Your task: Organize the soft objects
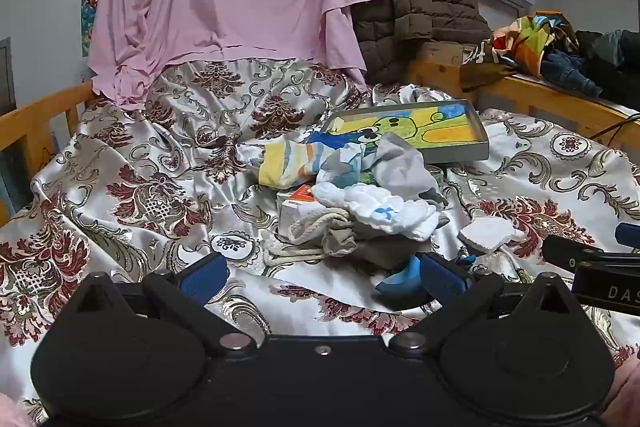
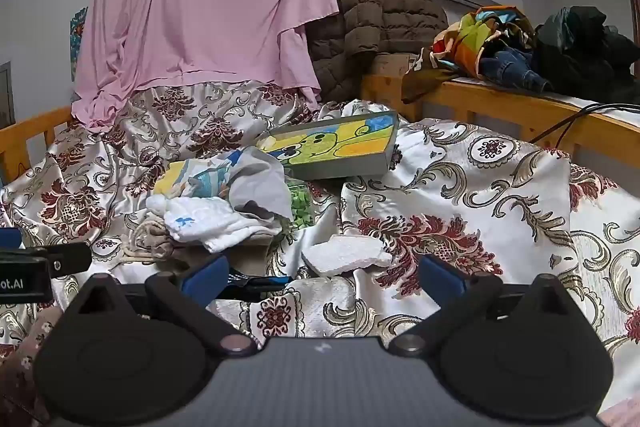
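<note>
Both pairs of fingers are spread wide and grasp nothing: the left gripper (image 1: 320,273) hangs low over the near part of the bed (image 1: 132,187), just short of the heap of soft things, and the right gripper (image 2: 322,277) hangs beside it over bare patterned cover. The heap lies mid-bed: a white knitted cloth (image 1: 384,213) on top, a grey and blue garment (image 1: 394,163) behind it, a striped sock (image 1: 286,163) to the left, a drawstring pouch (image 1: 324,235) in front. A framed drawing (image 1: 424,129) lies toward the headboard, and a white foam piece (image 2: 346,253) sits just before the right gripper.
</note>
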